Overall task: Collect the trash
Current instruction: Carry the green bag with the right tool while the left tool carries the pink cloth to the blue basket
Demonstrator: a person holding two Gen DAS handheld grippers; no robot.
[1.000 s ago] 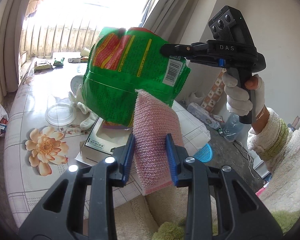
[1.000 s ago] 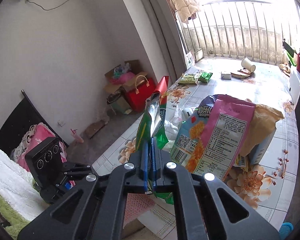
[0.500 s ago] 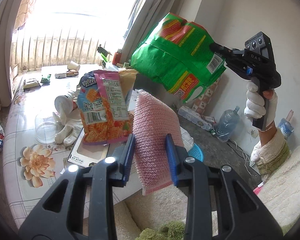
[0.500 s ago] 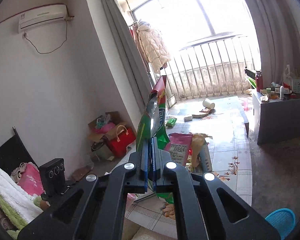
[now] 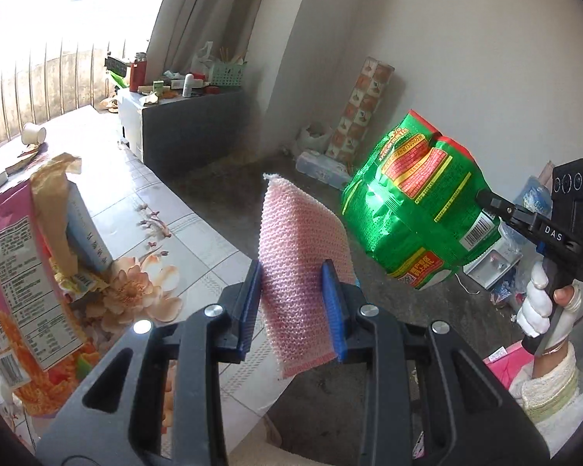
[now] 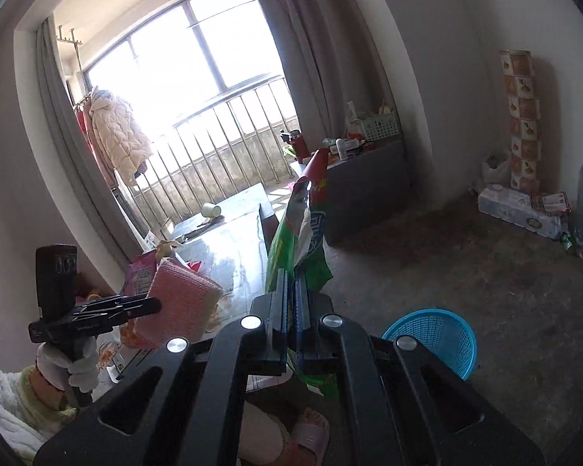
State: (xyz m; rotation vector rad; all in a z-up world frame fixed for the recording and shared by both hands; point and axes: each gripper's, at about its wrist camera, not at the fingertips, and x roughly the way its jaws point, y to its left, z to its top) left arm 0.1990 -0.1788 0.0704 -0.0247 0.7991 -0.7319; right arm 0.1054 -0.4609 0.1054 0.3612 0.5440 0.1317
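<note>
Carrying a crinkled green foil snack bag [image 5: 412, 209] by one edge, the right claw [image 6: 290, 295] has its blue pads pressed nearly together on the thin film, so the empty bag hangs free in the air, clear of the flower-patterned tiled surface [image 5: 198, 233]. Gripping only the edge looks deliberate: a light wrapper needs little hold and will fall away cleanly once the pads part. In the right wrist view the bag [image 6: 299, 233] is out over the concrete floor, and a round blue plastic mesh basket [image 6: 435, 338] stands on that floor, below and to the right of the claw, near but not yet under the bag. That basket is the likely bin, so the bag probably wants carrying a little further right and lower before it is let go.

The left claw [image 5: 293, 295] is partly closed on a pink knitted scrubbing pad [image 5: 299, 248], held upright between its blue pads and kept out of the right hand's path, above the edge of the surface. More rubbish waits on the surface: a pink and orange printed snack packet [image 5: 23, 283], a torn carton with brown paper [image 5: 70, 209] and a tipped white paper cup [image 5: 33, 134] at the far end.
</note>
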